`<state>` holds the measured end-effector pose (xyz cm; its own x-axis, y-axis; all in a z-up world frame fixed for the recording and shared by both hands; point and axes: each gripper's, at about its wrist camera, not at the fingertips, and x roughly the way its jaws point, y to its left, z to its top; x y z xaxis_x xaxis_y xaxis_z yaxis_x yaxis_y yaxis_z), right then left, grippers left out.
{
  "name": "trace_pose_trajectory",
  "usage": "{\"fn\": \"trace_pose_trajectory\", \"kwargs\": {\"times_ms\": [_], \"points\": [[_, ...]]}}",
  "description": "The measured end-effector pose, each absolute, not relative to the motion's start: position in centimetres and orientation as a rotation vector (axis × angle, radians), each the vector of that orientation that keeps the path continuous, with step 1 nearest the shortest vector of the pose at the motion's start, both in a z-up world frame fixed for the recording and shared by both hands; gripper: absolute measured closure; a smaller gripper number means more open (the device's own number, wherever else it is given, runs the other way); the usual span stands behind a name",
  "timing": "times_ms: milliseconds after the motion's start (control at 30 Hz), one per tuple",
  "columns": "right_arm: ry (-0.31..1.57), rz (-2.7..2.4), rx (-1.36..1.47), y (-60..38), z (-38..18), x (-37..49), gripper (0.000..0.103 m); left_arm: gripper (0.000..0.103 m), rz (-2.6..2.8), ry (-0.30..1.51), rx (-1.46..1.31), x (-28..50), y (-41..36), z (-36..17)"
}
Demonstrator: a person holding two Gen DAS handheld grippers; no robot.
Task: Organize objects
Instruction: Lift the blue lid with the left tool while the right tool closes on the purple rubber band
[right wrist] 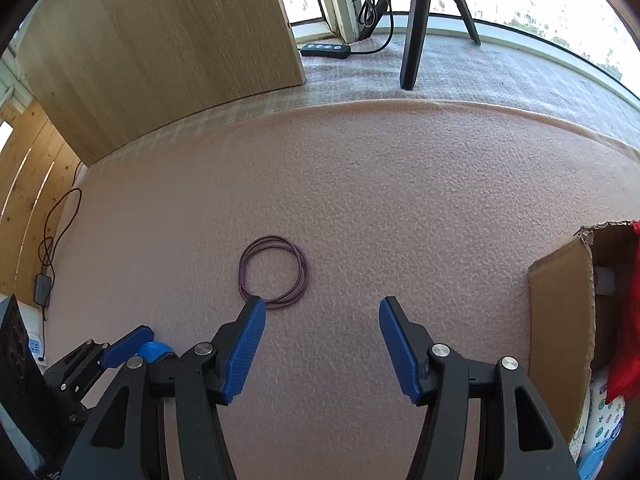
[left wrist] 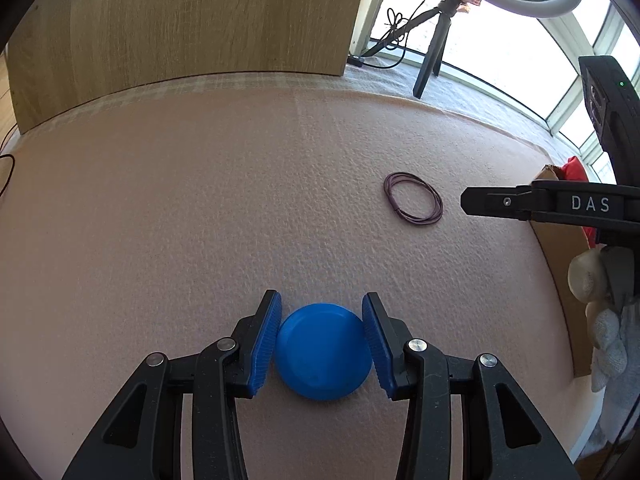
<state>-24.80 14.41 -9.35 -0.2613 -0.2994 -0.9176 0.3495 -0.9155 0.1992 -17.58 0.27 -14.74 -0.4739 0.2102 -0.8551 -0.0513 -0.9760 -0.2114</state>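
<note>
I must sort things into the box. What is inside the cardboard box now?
Inside the cardboard box a red cloth and something white show. Its wall hides everything deeper.

We get two wrist fisheyes, both looking fwd and down along their own fingers at the pink mat (left wrist: 240,200). Left cam sits low and close – the blue disc (left wrist: 322,351) fills the gap between its pads, w/ the purple cord coil (left wrist: 414,198) further out, up and to the right. Right cam rides a bit higher and to the right; same coil (right wrist: 274,272) lies just ahead of its left pad. Shared ground: coil, mat, wooden panel (left wrist: 192,20) behind the coil to the left, tripod (right wrist: 416,20) behind it by the window. Each cam also catches the other tool – right gripper (left wrist: 464,200) right of the coil, left gripper (right wrist: 150,350) below-left of it.
</note>
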Motion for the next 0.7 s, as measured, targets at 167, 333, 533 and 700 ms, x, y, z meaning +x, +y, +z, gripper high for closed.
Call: {"fn": "trace_pose_trajectory", "kwargs": {"times_ms": [167,333,533,700], "points": [[0.126,-2.213,1.611,13.6,-10.2,-26.0,0.048,0.057,2.559,-0.256,-1.521,-15.4,-0.1,-14.7],[0.200,-2.199,1.620,12.2,-11.2,-26.6,0.048,0.057,2.545,-0.243,-1.539,-13.7,0.0,-14.4],[0.352,-2.203,1.608,10.2,-11.7,-26.7,0.048,0.048,2.566,-0.236,-1.561,-12.2,-0.4,-13.8],[0.420,-2.198,1.589,9.2,-11.7,-26.1,0.054,0.048,2.570,-0.251,-1.569,-11.4,-0.8,-13.5]]}}
